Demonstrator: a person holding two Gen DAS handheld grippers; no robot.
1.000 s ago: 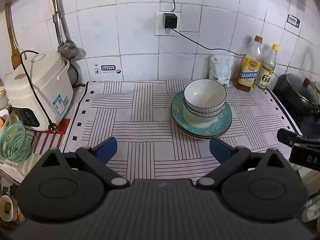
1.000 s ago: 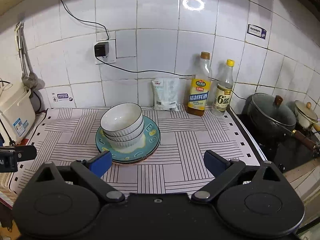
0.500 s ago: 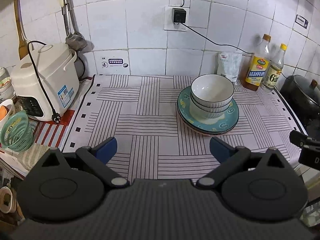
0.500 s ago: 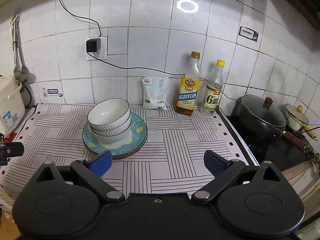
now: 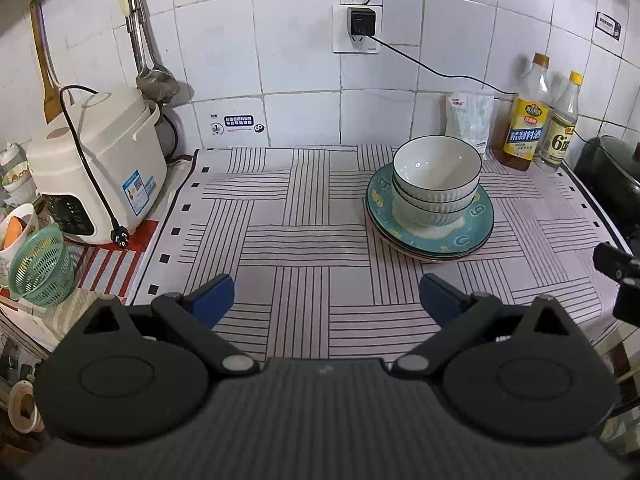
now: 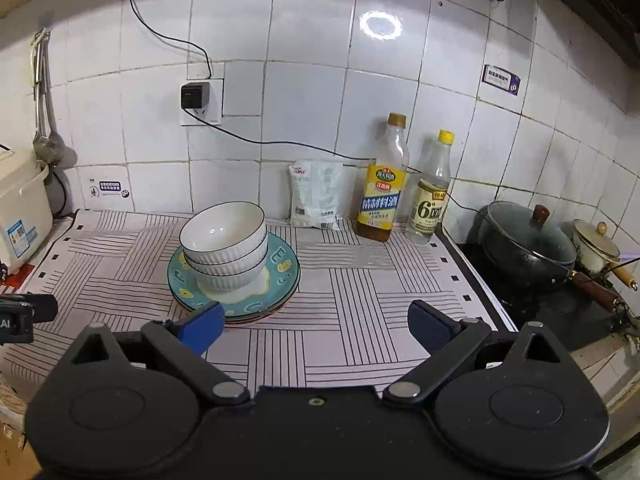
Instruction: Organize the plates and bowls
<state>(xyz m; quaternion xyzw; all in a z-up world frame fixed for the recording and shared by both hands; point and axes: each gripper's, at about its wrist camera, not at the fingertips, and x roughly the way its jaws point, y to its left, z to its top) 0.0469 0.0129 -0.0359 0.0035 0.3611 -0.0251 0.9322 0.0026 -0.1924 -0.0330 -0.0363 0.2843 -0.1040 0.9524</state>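
1. Compared with a second ago, the left wrist view has swung toward the right and pulled back a little: the stack of dishes now sits farther toward 2 o'clock in it, and the rice cooker (image 5: 96, 168) shows more fully at 9 o'clock.
2. In the right wrist view the stack has drifted back toward the centre since half a second ago and now lies at about 10 o'clock, just beyond the left finger.
3. The dishes themselves have not moved on the striped cloth (image 5: 304, 240) covering the counter.
4. The ribbed white bowls (image 5: 437, 176) are nested together and rest on the teal plates (image 5: 476, 228), which are stacked near the back wall.
5. The left claw (image 5: 326, 298) hovers over the cloth with its blue pads wide apart, gripping nothing.
6. The right claw (image 6: 316, 326) is likewise spread wide and empty; its left pad overlaps the plates' near rim in the view, and contact cannot be judged.
7. Writing: the clear vinegar bottle (image 6: 432, 192) carries a large "6°"; the yellow-labelled bottle (image 6: 382, 188) beside it has Chinese characters too small to read surely.
8. The white pouch (image 6: 316, 196), the wall stickers and the rice cooker's blue label bear print that is illegible.
9. Letters "AI" show on the black device (image 6: 20, 318) at 9 o'clock in the right wrist view.
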